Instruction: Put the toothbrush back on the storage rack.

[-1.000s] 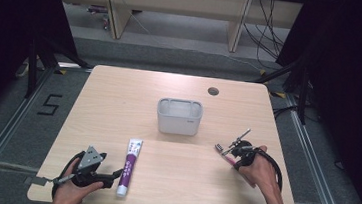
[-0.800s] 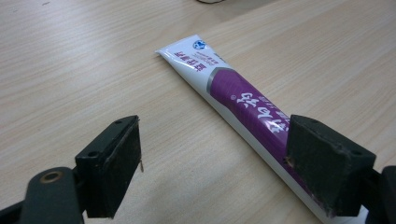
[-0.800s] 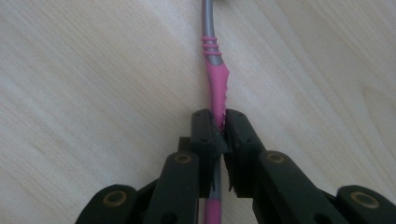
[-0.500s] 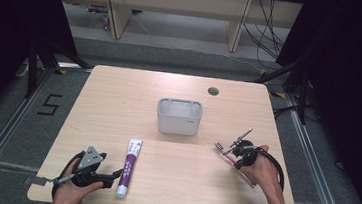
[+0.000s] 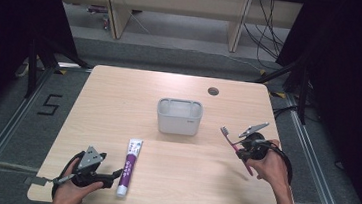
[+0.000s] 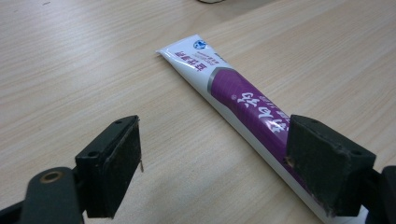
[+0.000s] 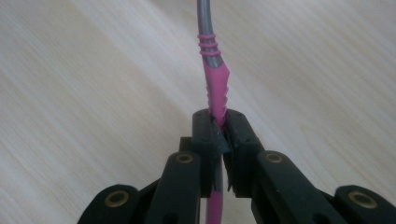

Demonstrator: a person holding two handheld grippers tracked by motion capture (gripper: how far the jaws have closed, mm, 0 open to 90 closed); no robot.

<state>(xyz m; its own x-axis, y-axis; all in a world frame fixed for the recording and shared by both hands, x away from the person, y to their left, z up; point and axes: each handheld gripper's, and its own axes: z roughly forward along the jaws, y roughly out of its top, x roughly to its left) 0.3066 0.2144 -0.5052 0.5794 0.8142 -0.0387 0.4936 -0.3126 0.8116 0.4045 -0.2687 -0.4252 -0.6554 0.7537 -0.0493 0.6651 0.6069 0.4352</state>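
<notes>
A: Which step is in hand?
B: The toothbrush point(image 5: 236, 148), above the table's right side, is clamped by the right gripper point(image 7: 219, 133); the left gripper point(image 6: 212, 172) is held open beside the toothpaste tube point(image 6: 243, 100).
A: And next?
B: Probably, the brush is to be carried to the holder point(image 5: 179, 116).

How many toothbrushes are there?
1. The pink toothbrush is clamped in the right tongs, lifted above the table right of the white holder. The holder's inside is partly hidden, so another could be there.

The left gripper point(image 5: 111, 179) rests low at the table's near left edge, jaws spread wide apart. The right gripper point(image 5: 241, 149), raised at the right side, has its jaws clamped together, forearm entering from near right.
</notes>
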